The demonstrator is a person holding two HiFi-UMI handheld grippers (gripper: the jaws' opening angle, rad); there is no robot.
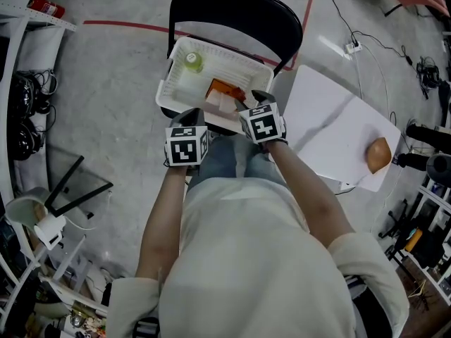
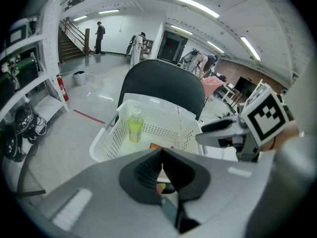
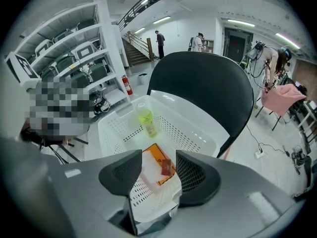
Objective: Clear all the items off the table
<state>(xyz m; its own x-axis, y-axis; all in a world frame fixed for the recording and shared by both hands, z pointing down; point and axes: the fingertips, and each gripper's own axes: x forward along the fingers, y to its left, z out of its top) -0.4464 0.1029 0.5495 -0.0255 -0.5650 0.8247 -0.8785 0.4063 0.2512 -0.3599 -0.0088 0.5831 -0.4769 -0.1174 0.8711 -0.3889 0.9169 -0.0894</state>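
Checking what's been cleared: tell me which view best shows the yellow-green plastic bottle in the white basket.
Left gripper view: the yellow-green plastic bottle stands whole, side-on. Right gripper view sees it obliquely; head view, its top only.

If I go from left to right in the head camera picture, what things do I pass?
Red fire extinguisher → yellow-green bottle → orange packet → brown round thing

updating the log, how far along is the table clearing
Done: a yellow-green plastic bottle and an orange-and-white flat packet lie in the white perforated plastic basket. In hand: nothing; the right tongs stand open above the packet, the left tongs shut. Left: one brown rounded item on the white table.
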